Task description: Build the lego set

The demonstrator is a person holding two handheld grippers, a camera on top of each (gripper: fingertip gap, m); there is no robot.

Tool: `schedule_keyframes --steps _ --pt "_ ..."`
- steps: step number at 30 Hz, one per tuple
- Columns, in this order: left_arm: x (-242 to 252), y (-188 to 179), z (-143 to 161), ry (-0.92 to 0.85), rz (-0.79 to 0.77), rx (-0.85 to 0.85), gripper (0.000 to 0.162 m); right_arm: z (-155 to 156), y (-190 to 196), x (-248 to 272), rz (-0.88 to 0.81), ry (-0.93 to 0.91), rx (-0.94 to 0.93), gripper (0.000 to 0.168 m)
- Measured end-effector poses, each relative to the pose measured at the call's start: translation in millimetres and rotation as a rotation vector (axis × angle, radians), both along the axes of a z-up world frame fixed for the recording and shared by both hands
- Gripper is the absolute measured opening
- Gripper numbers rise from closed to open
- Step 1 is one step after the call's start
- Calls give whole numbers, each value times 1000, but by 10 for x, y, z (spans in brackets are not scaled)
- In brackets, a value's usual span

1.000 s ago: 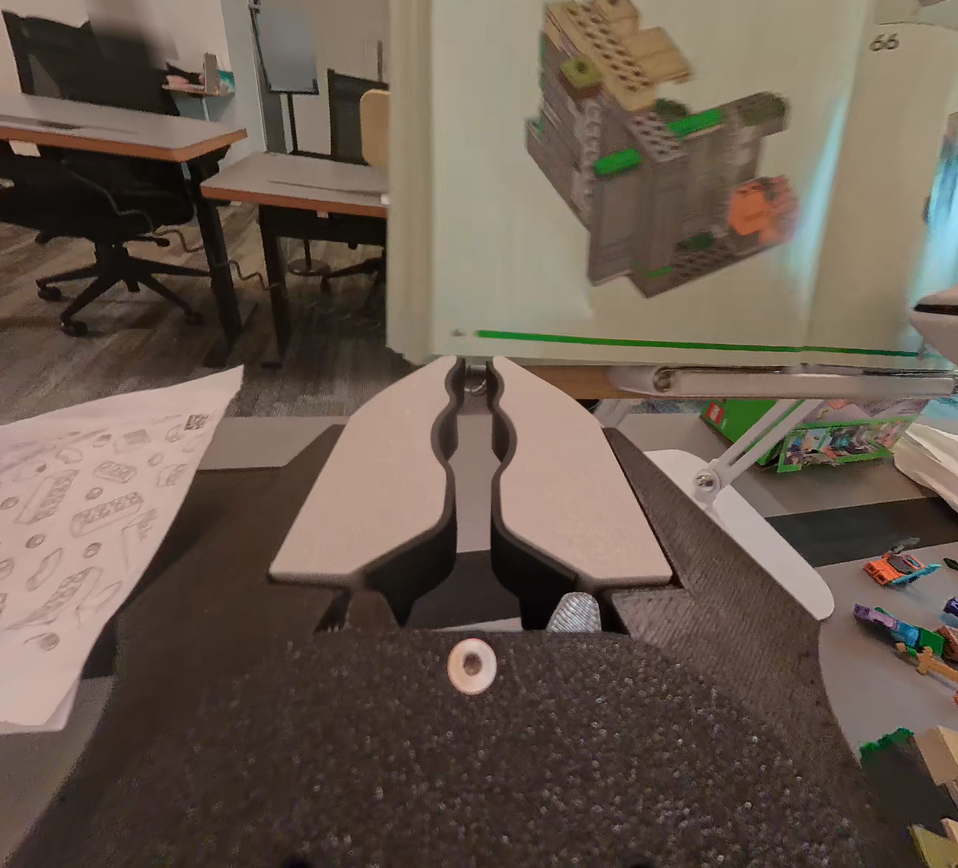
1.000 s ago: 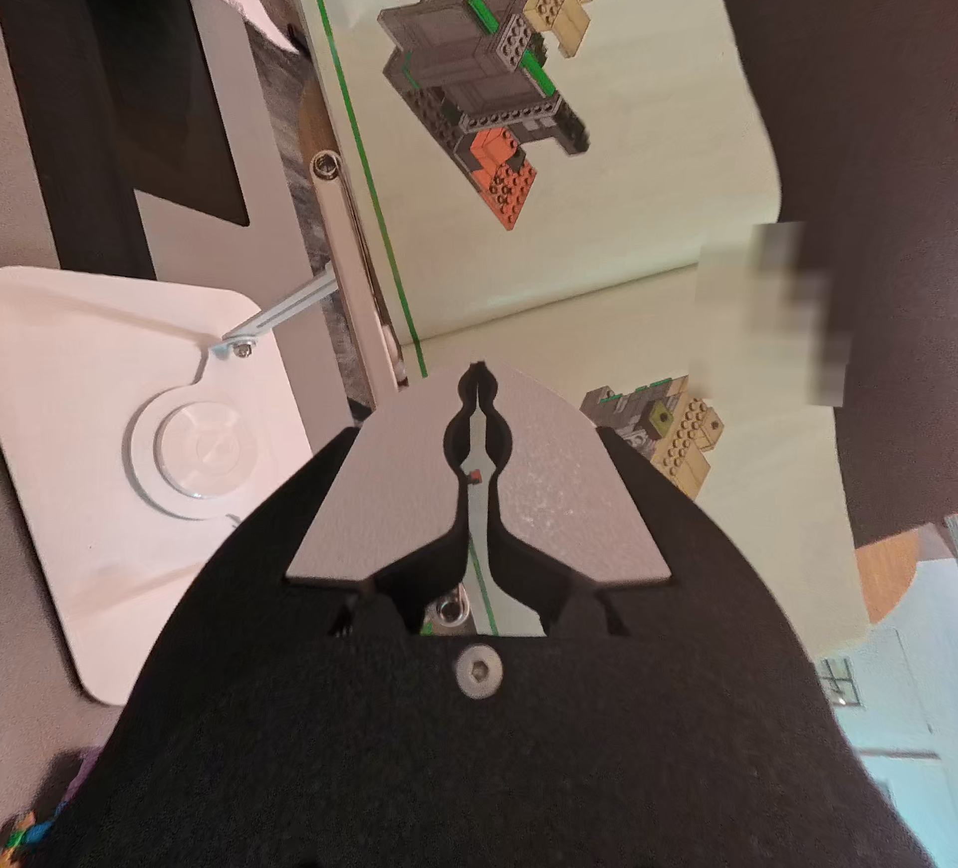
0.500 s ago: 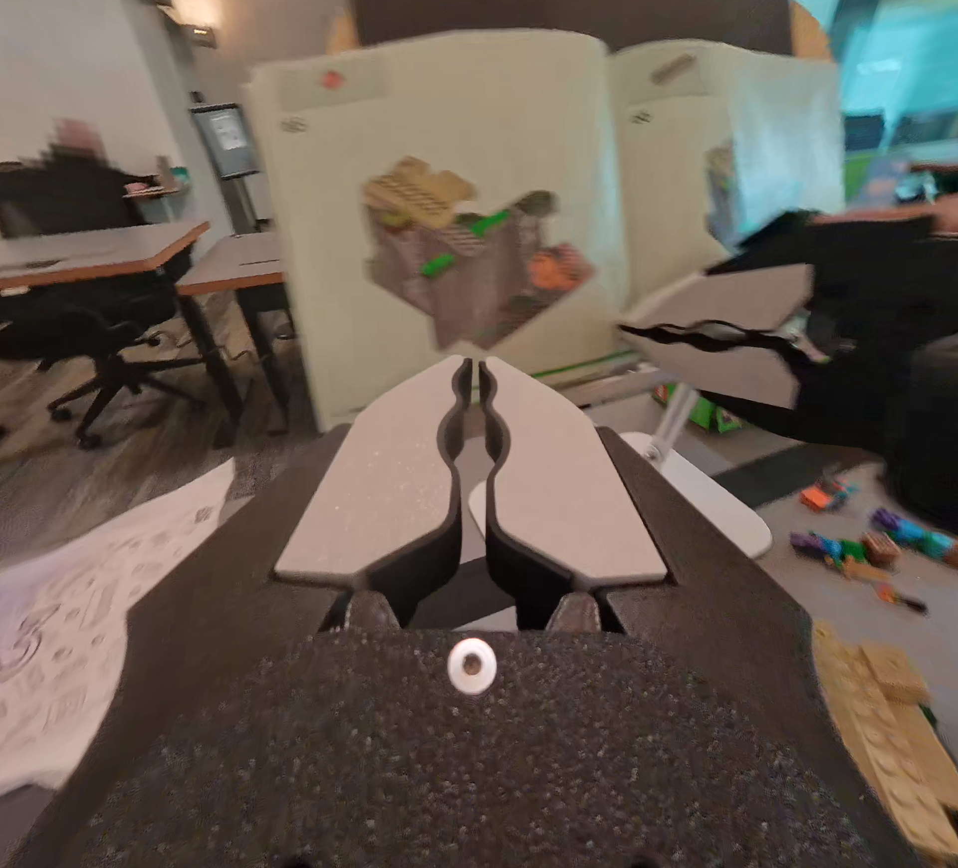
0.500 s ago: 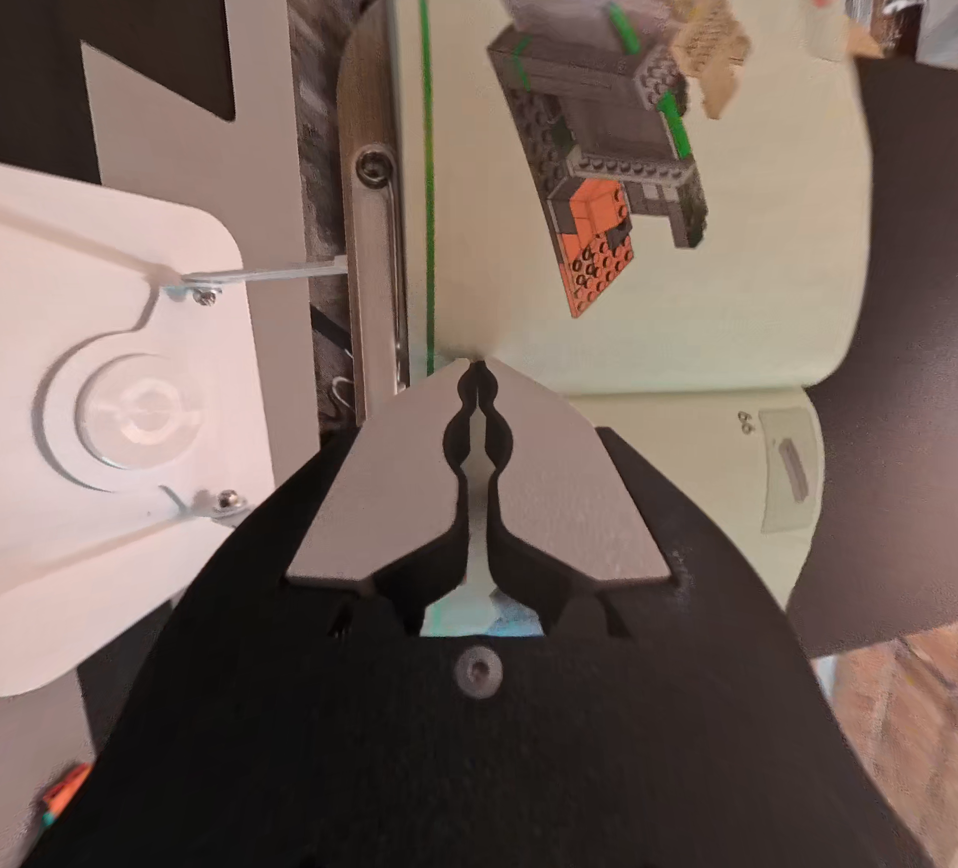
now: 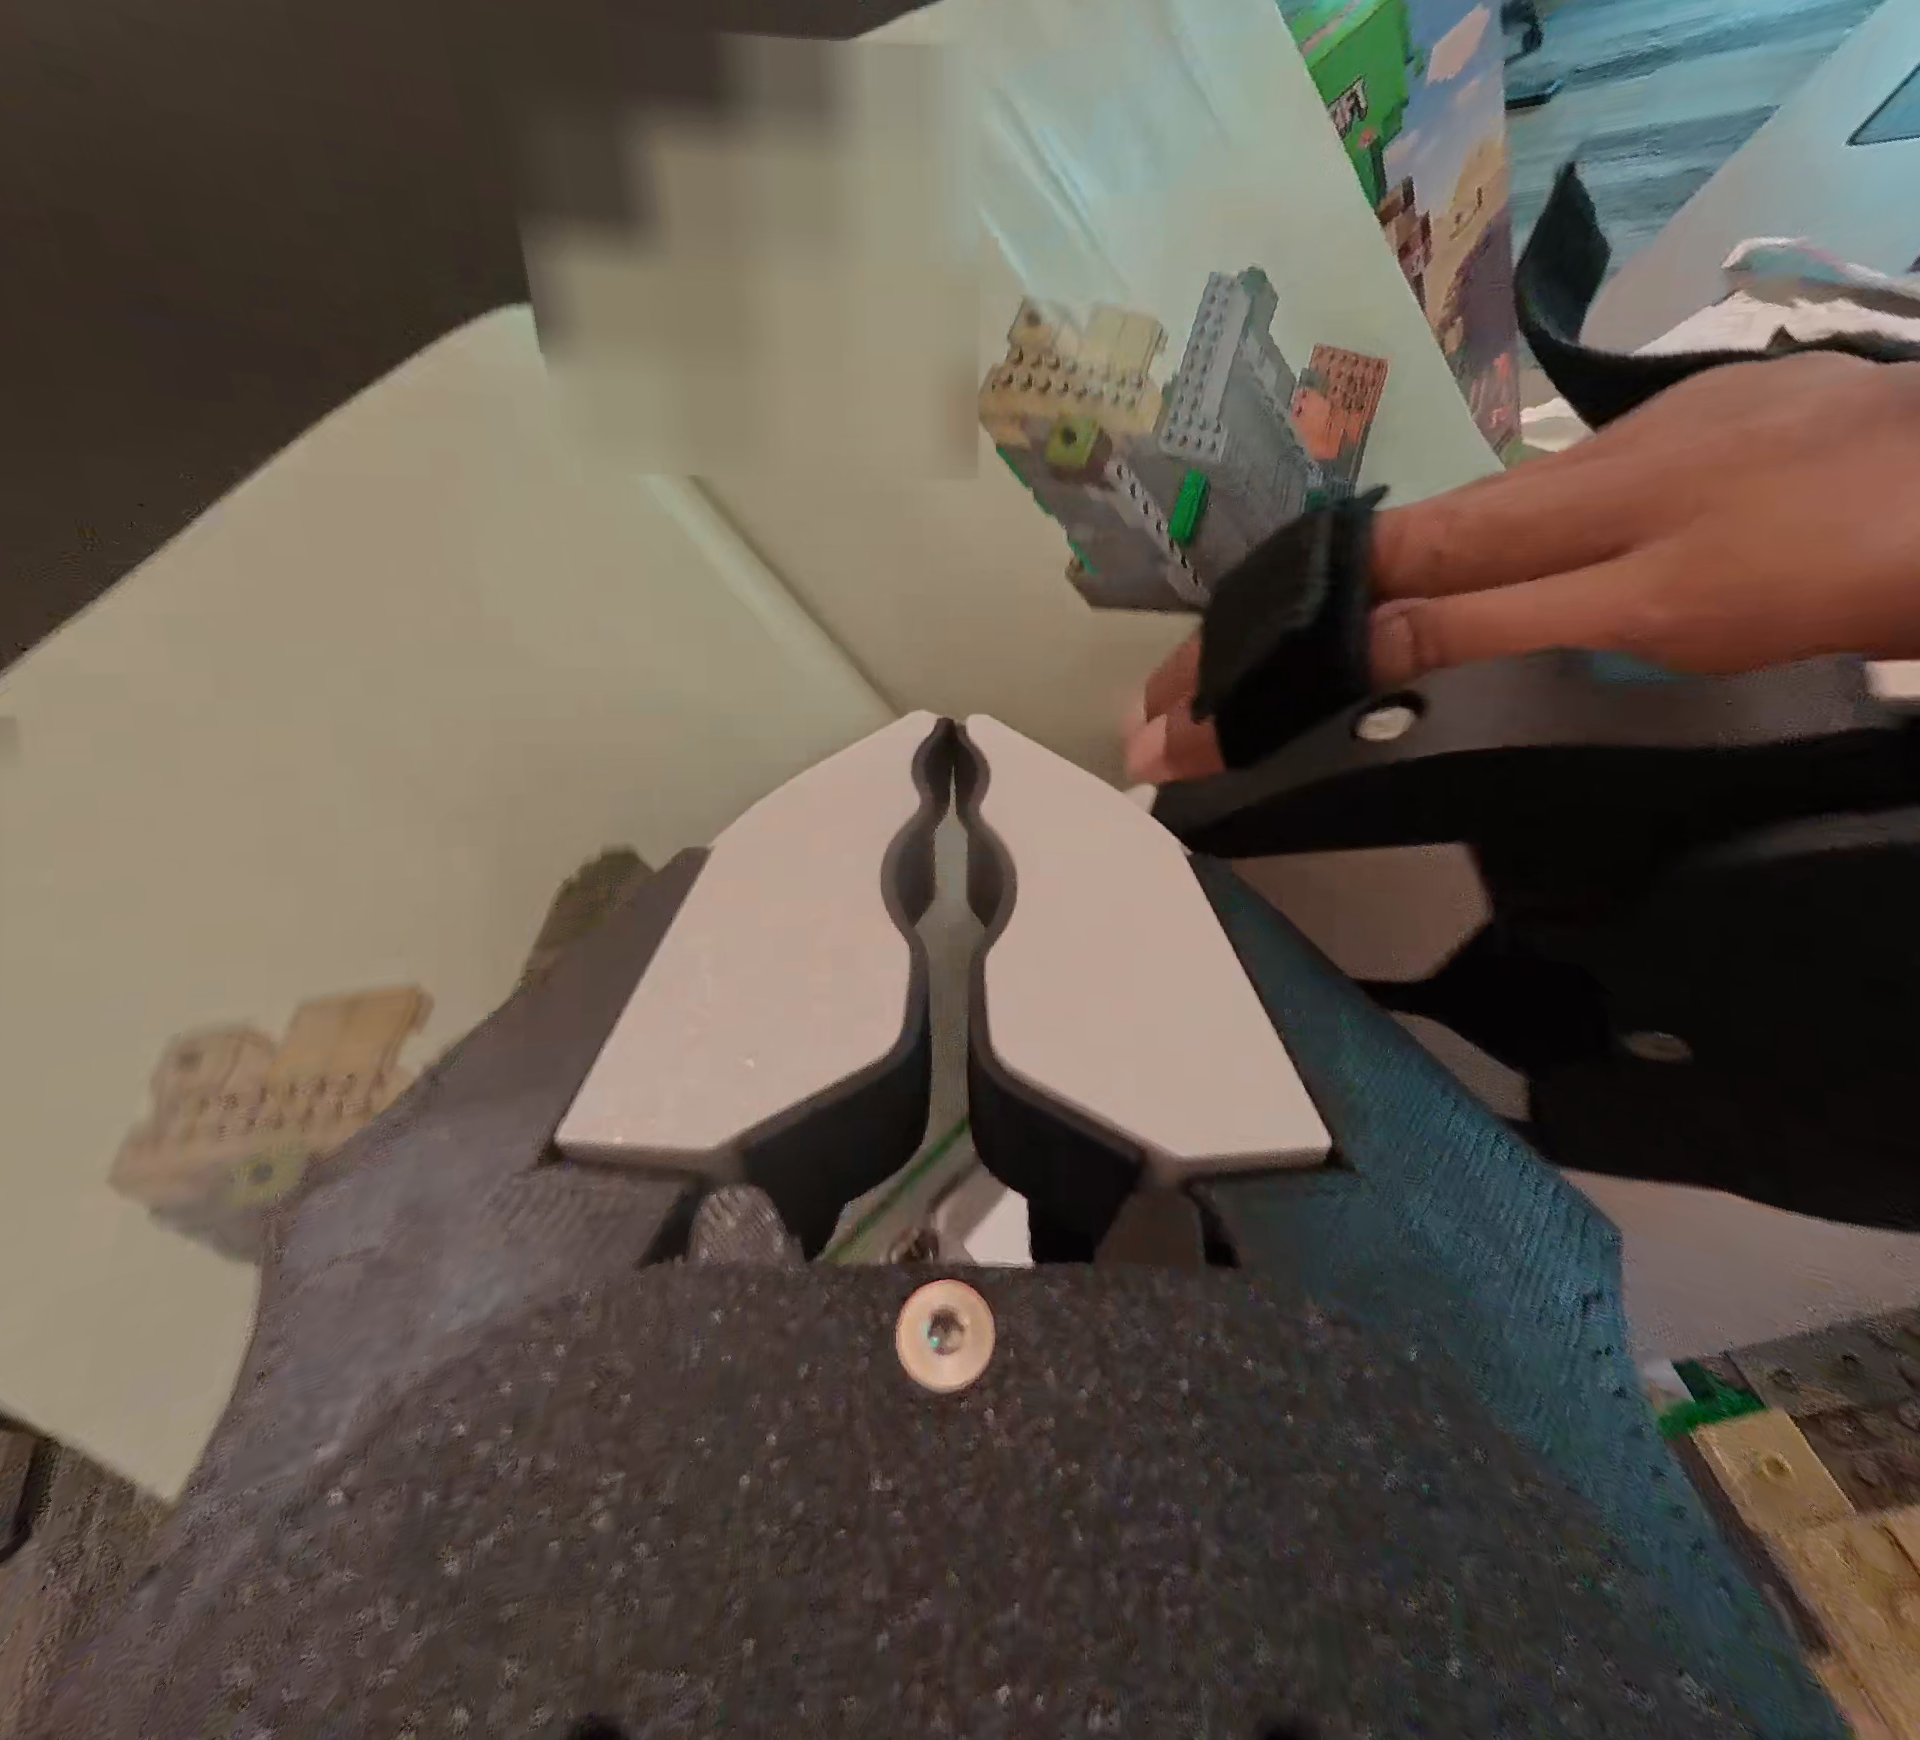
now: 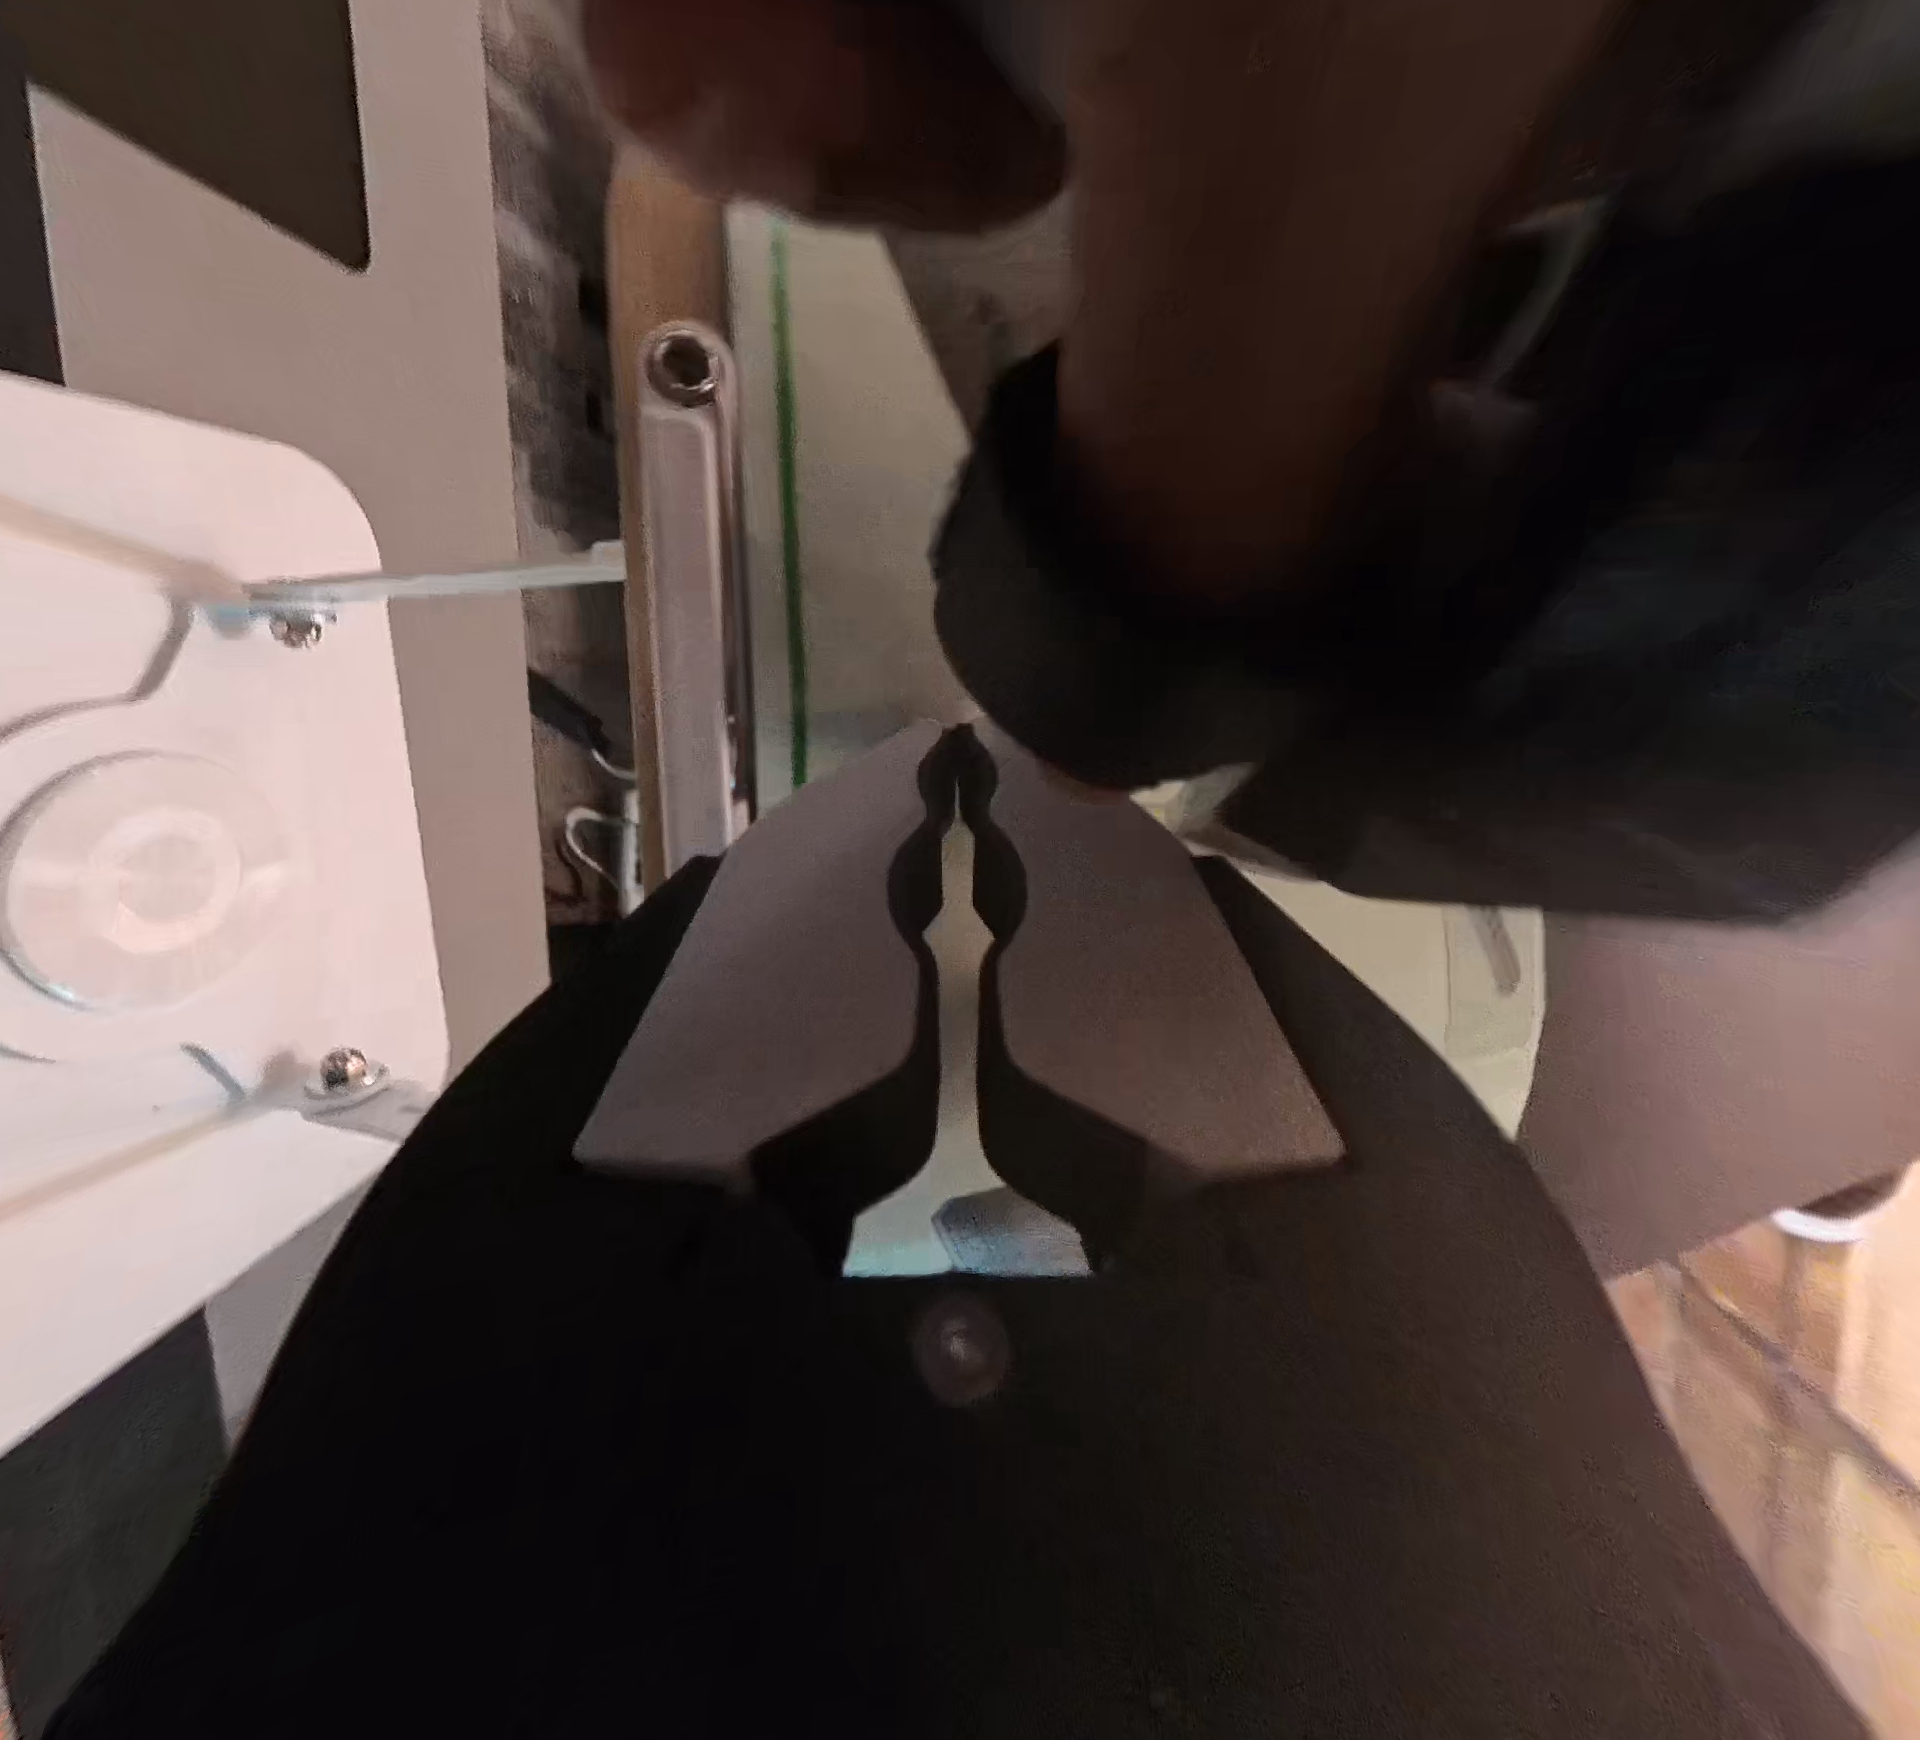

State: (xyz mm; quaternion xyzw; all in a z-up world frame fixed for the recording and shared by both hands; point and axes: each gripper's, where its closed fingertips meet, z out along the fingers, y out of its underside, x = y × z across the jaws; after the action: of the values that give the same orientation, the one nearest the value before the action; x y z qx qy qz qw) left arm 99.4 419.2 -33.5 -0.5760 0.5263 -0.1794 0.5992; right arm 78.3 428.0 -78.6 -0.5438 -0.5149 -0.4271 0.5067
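- While the instruction booklet (image 5: 436, 755) stands open ahead in the left wrist view, the left gripper (image 5: 951, 734) has its fingers pressed together, empty; thin, floppy pages likely want pinching at a free corner.
- In the right wrist view, the right gripper (image 6: 961, 740) shows fingers closed on nothing beside the booklet's stand (image 6: 681, 610); a hand (image 6: 1299, 184) crowds the page.

Your work surface is a pale grey tabletop (image 6: 436, 132). In the right wrist view, a dark flat panel (image 6: 187, 28) lies on it toward the upper left. The white base plate of a stand (image 6: 208, 651) sits just beside that panel, with 2 thin metal struts (image 6: 447, 587) screwed to it. In the left wrist view, at the lower right corner, tan lego plates (image 5: 1818, 1524) rest on the table. A green piece (image 5: 1704, 1410) touches their upper edge. How those plates join is too blurred to tell.
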Motion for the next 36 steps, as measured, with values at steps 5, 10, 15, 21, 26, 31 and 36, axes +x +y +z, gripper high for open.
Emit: schedule_keyframes --steps 5,10,15,21,26,31,36 --pt "128 235 124 49 82 54 0 327 -43 143 15 241 50 0" --pt "139 309 109 72 119 39 0 464 123 354 -89 394 20 0" --pt "126 268 -86 151 134 67 0 251 163 369 -146 306 -3 0" --pt "75 137 -440 257 69 53 0 -69 55 314 -81 59 -39 0" --pt "7 53 -651 345 54 0 0 -260 -46 274 -35 -79 -151 0" --pt "-80 23 -792 411 72 -76 0 -287 -93 381 -65 -80 -252 0" --pt "-218 110 -793 466 117 -126 0 -298 -207 636 -125 -66 -346 0"
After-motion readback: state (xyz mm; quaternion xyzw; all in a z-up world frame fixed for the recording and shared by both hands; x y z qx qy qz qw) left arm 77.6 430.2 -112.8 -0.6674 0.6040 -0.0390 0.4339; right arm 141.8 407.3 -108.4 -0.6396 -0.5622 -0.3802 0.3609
